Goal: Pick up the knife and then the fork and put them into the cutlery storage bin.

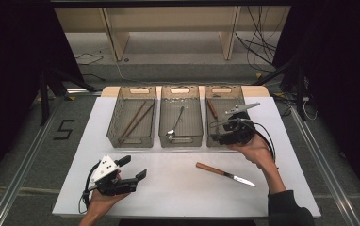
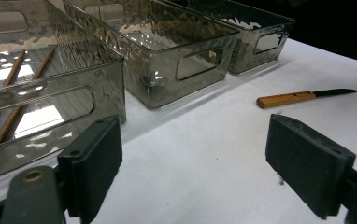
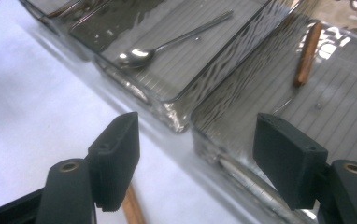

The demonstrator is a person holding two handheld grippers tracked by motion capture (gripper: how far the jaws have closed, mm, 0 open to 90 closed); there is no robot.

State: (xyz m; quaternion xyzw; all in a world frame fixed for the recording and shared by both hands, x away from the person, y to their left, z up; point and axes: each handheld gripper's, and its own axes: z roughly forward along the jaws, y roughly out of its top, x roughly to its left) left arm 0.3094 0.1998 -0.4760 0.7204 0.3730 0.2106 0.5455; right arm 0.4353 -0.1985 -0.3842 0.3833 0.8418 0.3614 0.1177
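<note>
From above, the right tool [image 1: 218, 130] hung open and empty over the near end of the right bin [image 1: 214, 96], while the left tool [image 1: 135, 167] rested open and empty near the table's [image 1: 178, 188] front edge, and a knife [image 1: 225, 174] lay on the table between them, nearer the right hand. In the left tool view, its jaws stood wide with nothing between them, the knife [image 2: 303, 97] lying beyond. In the right tool view, the jaws gaped empty above the right bin's [image 3: 223, 140] near wall, a wooden-handled knife [image 3: 307, 52] lying inside and a spoon [image 3: 167, 44] in the middle bin [image 3: 176, 98].
</note>
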